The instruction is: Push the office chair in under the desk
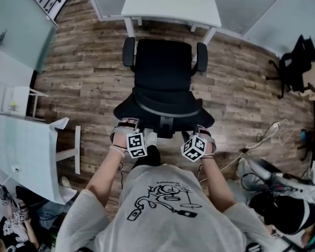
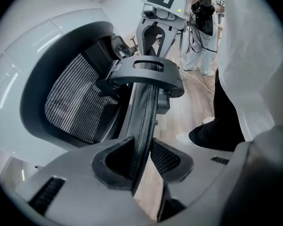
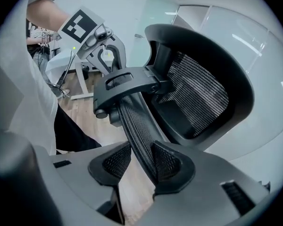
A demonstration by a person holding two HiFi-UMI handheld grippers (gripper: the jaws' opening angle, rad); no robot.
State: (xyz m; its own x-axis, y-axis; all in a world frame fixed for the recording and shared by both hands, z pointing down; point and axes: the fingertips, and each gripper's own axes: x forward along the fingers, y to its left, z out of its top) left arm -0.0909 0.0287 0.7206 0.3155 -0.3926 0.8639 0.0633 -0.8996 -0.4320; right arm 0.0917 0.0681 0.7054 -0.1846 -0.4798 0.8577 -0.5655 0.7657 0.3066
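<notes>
- Stands behind the office chair (image 1: pixel 163 70) in the head view, with both arms reaching forward to its back.
- Holds the left gripper (image 1: pixel 130 131) at the left end of the backrest rim (image 1: pixel 168 112) and the right gripper (image 1: pixel 199 136) at the right end, marker cubes turned up.
- Clamps that rim edge-on in the left gripper view: fingers (image 2: pixel 111 166) partway apart, with the dark pads against either side of the thin black edge.
- Grips it the same way in the right gripper view: fingers (image 3: pixel 169 166) partway apart, closed on the mesh-textured edge that runs up between them to the handle bracket (image 3: pixel 129 86).
- Keeps the chair on the wood floor (image 1: pixel 84 72), facing the white bench (image 1: pixel 170 4).
- Leaves the seat just in front of the bench's near edge, not under the top, with the armrests (image 1: pixel 128 51) close to the bench's front legs.
- Shows a second white table (image 1: pixel 21 146) at the left of the head view.
- Shows another black chair (image 1: pixel 294 67) well apart at the right, and loose cables (image 1: pixel 268 135) on the floor nearer the person.
</notes>
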